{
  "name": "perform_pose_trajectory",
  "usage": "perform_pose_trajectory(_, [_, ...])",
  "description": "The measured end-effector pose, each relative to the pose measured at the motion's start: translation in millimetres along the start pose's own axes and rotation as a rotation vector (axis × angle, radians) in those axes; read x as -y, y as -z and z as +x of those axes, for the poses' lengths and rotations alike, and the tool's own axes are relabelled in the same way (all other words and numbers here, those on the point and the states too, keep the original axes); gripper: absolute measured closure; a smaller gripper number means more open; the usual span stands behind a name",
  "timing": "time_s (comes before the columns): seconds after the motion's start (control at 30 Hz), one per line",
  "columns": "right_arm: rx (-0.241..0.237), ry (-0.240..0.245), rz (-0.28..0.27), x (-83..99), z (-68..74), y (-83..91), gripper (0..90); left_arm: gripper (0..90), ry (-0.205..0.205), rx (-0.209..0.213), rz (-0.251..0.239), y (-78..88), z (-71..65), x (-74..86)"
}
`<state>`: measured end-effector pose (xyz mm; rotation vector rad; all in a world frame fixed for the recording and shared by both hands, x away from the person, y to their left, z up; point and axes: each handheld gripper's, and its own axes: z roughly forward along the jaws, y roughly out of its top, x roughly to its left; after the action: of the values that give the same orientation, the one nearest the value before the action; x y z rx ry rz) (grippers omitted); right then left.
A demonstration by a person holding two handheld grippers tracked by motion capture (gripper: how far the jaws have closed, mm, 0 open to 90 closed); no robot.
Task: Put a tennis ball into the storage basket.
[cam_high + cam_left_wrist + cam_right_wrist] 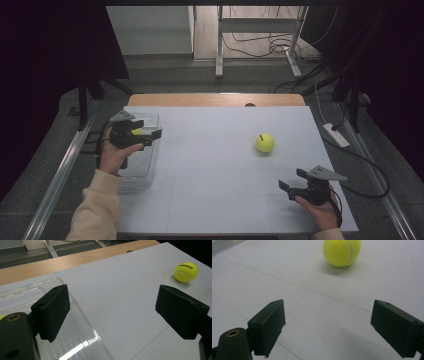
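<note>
The left gripper is held above the clear plastic bin at the table's left edge, its jaws spread wide with nothing between them; in the left gripper view the bin's transparent rim is seen passing below the left-hand jaw, and bare white table is seen through the gap. The tennis ball is found resting on the white table surface, right of centre and well apart from the bin; it is seen far off at the upper right in the left gripper view. The right gripper is held low near the table's front right corner, jaws spread and empty; the ball is seen ahead of it in the right gripper view, untouched and apart from both jaws.
</note>
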<state>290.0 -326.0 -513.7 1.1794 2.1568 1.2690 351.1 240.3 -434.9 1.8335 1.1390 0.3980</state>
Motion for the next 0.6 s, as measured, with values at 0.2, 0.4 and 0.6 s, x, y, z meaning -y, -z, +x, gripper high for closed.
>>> perform_pose_trajectory(0.2, [0.002, 0.004, 0.003, -0.3, 0.4, -0.7, 12.1, 12.9, -0.009, 0.023, 0.005, -3.8, -9.1, 2.1])
perform_pose_trajectory(0.4, [0.000, 0.005, 0.005, -0.6, 0.4, -1.5, 12.1, 12.6, -0.030, 0.041, 0.004, -6.0, -19.0, 4.1])
perform_pose_trajectory(0.6, [-0.001, 0.007, 0.004, -0.2, 0.6, -1.2, 12.1, 12.6, -0.039, 0.071, 0.000, -7.4, -29.5, 5.4])
